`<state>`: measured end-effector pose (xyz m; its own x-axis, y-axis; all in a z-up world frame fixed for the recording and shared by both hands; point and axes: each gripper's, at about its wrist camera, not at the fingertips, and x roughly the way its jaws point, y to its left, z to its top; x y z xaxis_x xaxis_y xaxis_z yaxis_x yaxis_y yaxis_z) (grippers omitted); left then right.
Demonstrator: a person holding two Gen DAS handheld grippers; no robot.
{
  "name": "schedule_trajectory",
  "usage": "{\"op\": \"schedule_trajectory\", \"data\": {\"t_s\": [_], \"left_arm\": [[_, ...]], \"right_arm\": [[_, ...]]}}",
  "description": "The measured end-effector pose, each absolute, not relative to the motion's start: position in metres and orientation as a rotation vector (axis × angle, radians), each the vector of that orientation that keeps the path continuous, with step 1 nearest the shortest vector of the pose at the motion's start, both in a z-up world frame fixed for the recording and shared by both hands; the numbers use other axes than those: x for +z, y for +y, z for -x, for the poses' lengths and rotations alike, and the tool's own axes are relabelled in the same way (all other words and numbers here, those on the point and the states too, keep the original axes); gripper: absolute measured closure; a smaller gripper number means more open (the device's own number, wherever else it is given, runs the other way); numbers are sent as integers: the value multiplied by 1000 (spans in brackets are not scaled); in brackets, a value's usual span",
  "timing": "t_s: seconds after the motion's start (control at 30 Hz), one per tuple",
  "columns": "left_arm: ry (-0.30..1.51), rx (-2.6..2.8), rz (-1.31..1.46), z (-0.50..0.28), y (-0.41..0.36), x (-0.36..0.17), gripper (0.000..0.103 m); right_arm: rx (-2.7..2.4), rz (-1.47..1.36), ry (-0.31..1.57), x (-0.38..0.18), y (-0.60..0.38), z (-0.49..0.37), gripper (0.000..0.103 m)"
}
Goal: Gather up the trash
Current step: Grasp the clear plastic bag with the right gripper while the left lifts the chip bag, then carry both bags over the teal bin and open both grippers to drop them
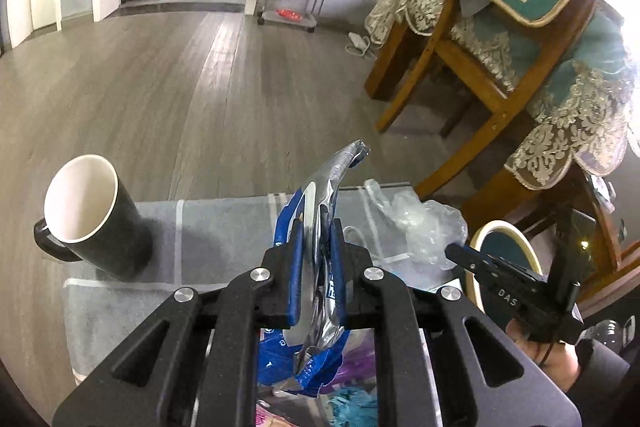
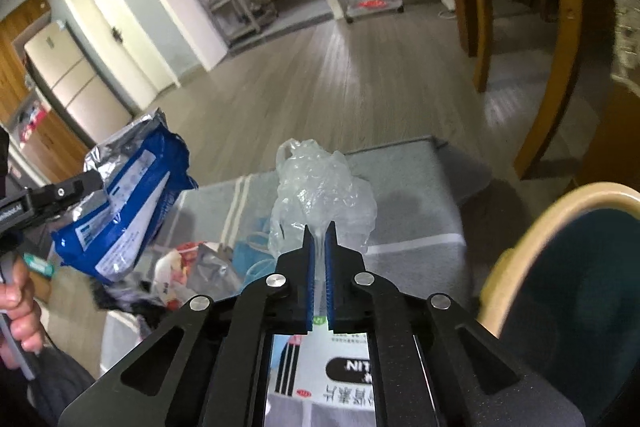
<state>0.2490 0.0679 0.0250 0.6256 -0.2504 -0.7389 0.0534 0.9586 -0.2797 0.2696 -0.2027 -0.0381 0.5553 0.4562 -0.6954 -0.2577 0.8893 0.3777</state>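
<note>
- The left gripper (image 1: 316, 227) has its blue pads pressed onto a blue and silver foil wrapper (image 1: 320, 195), which stands up between the jaws and droops below them (its silver lining faces out at the top edge).
- Seen from the right wrist, that same wrapper hangs in the air off to the left, above a small heap of mixed litter (image 2: 192, 267) on the low table.
- The right gripper (image 2: 319, 231) is closed tight on a crumpled clear plastic bag (image 2: 324, 187); a thin neck of the film is pinched between the pads and the rest balloons out past the fingertips.
- The low table (image 1: 224, 227) wears a grey cloth with pale stripes.
- A black mug (image 1: 88, 215) with a white inside sits near the table's left end, well apart from both grippers.
- A round teal bin (image 2: 580, 267) with a cream rim stands just beside the table on the right.
- Wooden chairs (image 1: 472, 67) draped in teal and lace stand on the floor beyond.
</note>
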Motion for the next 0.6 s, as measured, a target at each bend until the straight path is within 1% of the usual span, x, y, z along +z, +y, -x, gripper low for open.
{"op": "schedule_trajectory", "data": {"t_s": [0.33,0.6], "left_arm": [[839,-216,212,-231,38,46,91],[790,-256,182,-216,-1,67,91]], "right_arm": [[369,-332,788,-15,-251,-206,98],[300,-331,699,3,-287,-159,98]]}}
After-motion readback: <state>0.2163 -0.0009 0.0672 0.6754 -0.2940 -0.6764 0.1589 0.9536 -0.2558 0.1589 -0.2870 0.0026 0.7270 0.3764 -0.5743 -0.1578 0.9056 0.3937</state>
